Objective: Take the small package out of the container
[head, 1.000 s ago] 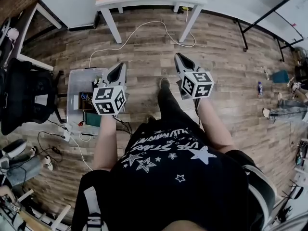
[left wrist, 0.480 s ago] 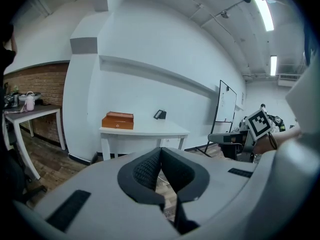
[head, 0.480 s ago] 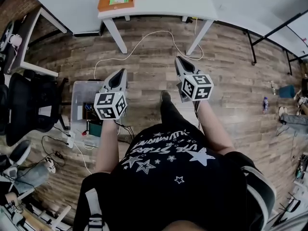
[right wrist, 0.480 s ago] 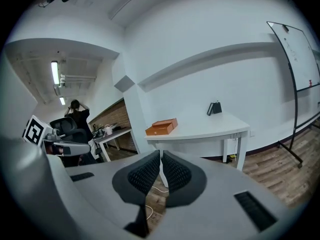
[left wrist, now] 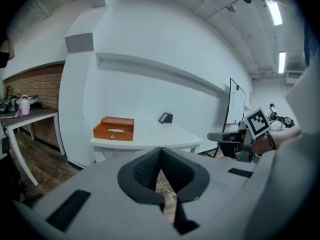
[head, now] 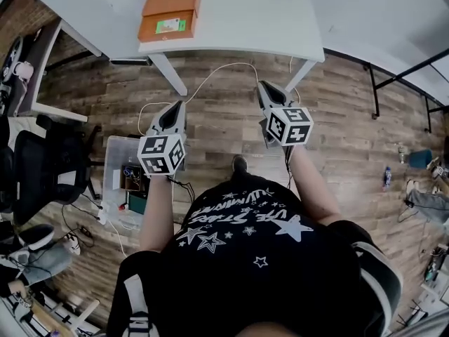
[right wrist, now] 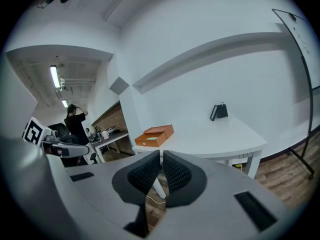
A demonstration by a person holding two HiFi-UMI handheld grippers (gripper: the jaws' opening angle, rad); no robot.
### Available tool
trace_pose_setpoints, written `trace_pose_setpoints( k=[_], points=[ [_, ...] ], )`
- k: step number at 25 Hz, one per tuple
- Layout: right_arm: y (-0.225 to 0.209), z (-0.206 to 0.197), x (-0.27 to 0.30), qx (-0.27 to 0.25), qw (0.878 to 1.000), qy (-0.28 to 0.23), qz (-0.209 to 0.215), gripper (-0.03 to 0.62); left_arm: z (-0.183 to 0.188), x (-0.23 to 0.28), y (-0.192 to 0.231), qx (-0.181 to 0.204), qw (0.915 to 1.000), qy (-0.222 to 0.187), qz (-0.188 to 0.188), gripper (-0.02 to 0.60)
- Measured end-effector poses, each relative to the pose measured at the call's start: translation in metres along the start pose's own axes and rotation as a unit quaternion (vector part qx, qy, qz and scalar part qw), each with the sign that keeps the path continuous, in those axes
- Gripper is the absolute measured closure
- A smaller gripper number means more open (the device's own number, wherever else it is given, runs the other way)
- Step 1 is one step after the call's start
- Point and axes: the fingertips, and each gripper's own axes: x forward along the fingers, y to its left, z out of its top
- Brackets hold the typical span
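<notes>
The white table [head: 231, 27] stood ahead, the flat orange cardboard box [head: 168, 15] closed on it, so the small package stayed hidden, likely inside; left gripper [head: 175, 108] and right gripper [head: 262, 87] pointed there, tongs pressed together, empty

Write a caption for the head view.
Empty left gripper and right gripper point toward white table bearing orange box.

The flat orange container [head: 168, 15] is sitting lidded near the left end of the white surface [head: 238, 20], its green-and-white label [head: 168, 25] facing outward.
</notes>
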Motion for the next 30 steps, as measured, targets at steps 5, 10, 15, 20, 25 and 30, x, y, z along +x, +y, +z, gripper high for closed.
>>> trace_pose_setpoints(
  k=[5, 10, 15, 20, 25, 30],
  points=[
    [-0.039, 0.017, 0.032, 0.0, 1.0, 0.004, 0.016, 0.542, 0.019, 0.049, -0.002, -0.004, 0.9999, -0.006, 0.011, 0.561],
    [-0.065, 0.029, 0.055, 0.009, 1.0, 0.008, 0.024, 0.542, 0.024, 0.078, -0.01, 0.001, 0.9999, 0.002, 0.013, 0.561],
    [-0.064, 0.027, 0.066, 0.013, 0.999, 0.017, 0.039, 0.542, 0.031, 0.085, -0.005, 0.005, 0.9998, -0.001, 0.021, 0.561],
    [-0.061, 0.027, 0.084, 0.011, 0.999, 0.024, 0.043, 0.542, 0.039, 0.091, 0.015, 0.001, 0.9995, -0.009, 0.031, 0.561],
    [-0.057, 0.037, 0.117, 0.0, 0.999, 0.025, 0.044, 0.542, 0.044, 0.11, 0.051, -0.006, 0.9993, -0.011, 0.034, 0.561],
    [-0.059, 0.05, 0.169, -0.007, 0.999, 0.031, 0.034, 0.542, 0.058, 0.144, 0.097, -0.005, 0.9996, -0.013, 0.026, 0.561]
  ],
)
